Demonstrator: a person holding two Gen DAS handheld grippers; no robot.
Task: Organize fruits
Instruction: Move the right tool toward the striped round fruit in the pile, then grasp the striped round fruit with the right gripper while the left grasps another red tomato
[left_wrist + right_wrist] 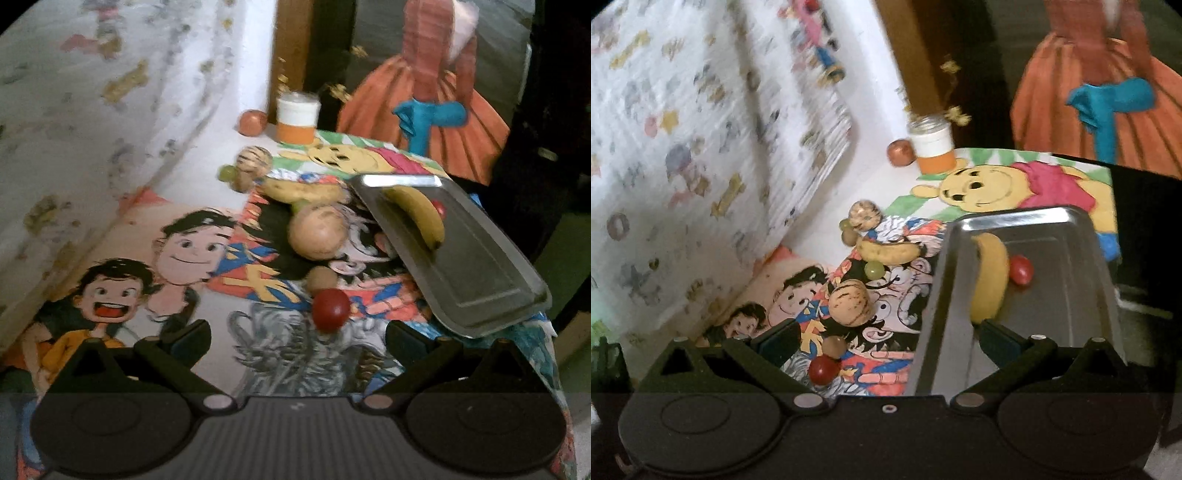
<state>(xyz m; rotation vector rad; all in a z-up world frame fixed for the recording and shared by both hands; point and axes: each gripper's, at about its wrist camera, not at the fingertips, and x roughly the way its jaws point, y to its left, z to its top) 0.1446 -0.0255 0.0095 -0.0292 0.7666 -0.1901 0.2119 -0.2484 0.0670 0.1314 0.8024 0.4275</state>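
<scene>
A steel tray (480, 266) lies at the right side of a table covered in cartoon drawings (184, 251), and in it rest a yellow banana (421, 214) and, just beside the banana, a small red fruit (1021, 270) (a cherry tomato or a grape, too blurred to tell). Left of the tray, loose fruit runs in a rough line across the drawings: a red round fruit (331, 309) nearest, a small brown one (322, 279) touching it, a large pale round fruit (317, 232), a second spotted banana (303, 190), a green grape (874, 269), and a striped pale fruit (255, 158) at the far end. Beyond them stand a white-and-orange jar (298, 118) and a reddish-orange fruit (252, 123).

The left gripper (297, 338) hovers before the red round fruit, fingers spread wide and holding nothing. The right gripper (886, 338) is likewise spread and empty, straddling the tray's near left rim, its right finger (997, 338) by the banana's near end.
</scene>
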